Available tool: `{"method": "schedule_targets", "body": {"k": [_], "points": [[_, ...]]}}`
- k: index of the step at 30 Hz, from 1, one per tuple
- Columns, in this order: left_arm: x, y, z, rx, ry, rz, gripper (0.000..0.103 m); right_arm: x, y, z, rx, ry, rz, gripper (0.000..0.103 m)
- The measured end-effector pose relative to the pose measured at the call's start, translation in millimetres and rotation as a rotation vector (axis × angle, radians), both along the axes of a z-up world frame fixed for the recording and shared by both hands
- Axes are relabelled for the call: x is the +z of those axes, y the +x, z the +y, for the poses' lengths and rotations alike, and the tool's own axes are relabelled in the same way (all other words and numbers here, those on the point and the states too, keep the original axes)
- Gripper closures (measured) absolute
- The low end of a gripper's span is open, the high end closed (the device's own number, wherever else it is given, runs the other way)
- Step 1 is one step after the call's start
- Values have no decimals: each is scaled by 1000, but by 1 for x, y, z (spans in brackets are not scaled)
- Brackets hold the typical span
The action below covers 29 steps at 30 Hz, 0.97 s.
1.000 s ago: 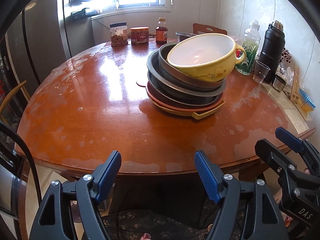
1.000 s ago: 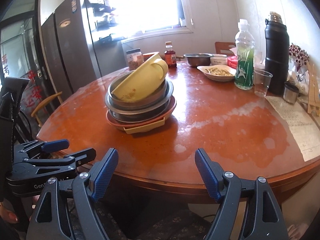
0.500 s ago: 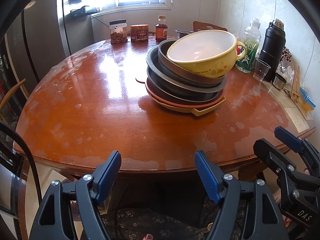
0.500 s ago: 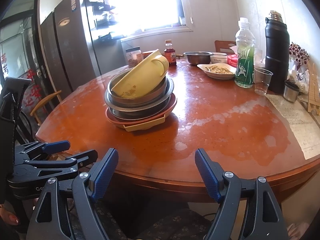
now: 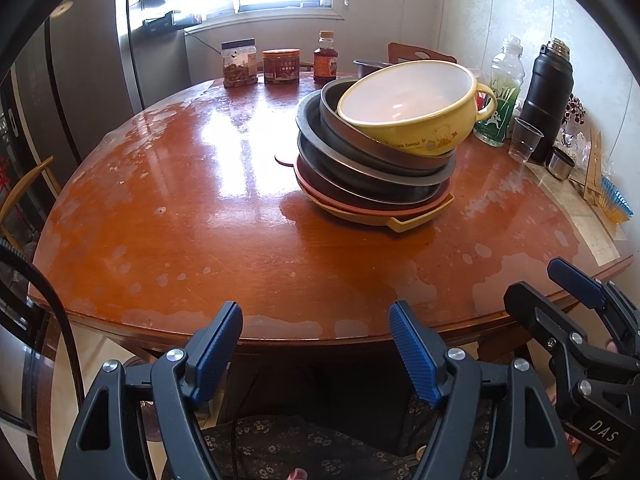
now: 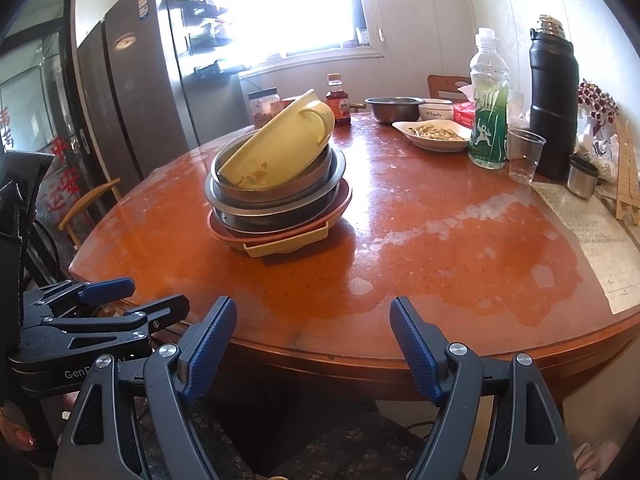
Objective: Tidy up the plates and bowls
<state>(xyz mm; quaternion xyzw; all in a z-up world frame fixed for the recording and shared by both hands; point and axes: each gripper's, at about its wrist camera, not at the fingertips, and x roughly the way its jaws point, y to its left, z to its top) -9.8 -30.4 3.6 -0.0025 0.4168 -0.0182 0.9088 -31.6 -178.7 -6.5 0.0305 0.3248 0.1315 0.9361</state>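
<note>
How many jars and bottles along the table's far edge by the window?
3: clear jar at left, red-labelled jar in the middle, small sauce bottle at right. The dish stack may hide more.

A yellow handled bowl [image 5: 412, 110] tilts atop a leaning stack of grey metal dishes [image 5: 372, 164], a pink plate [image 6: 342, 204] and a yellow tray [image 5: 416, 220] on the bench [image 5: 200, 208].

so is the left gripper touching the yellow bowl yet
Apart. The left wrist view shows the left gripper open at the table's near edge, with bare tabletop between it and the yellow bowl.

Bowl [image 5: 412, 114] atop stack [image 5: 372, 184] on table [image 5: 200, 200]
</note>
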Motion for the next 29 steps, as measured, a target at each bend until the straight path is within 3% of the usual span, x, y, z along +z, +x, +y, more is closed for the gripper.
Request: {"method": "schedule_targets", "body": {"k": [23,29], "points": [[-5,6,7,6,-3,9,28,-3,6,-1,-18,-8,20,23],[-4,30,43,72,-55,21,27,-2,29,-23,-78,-22,29,23]]}}
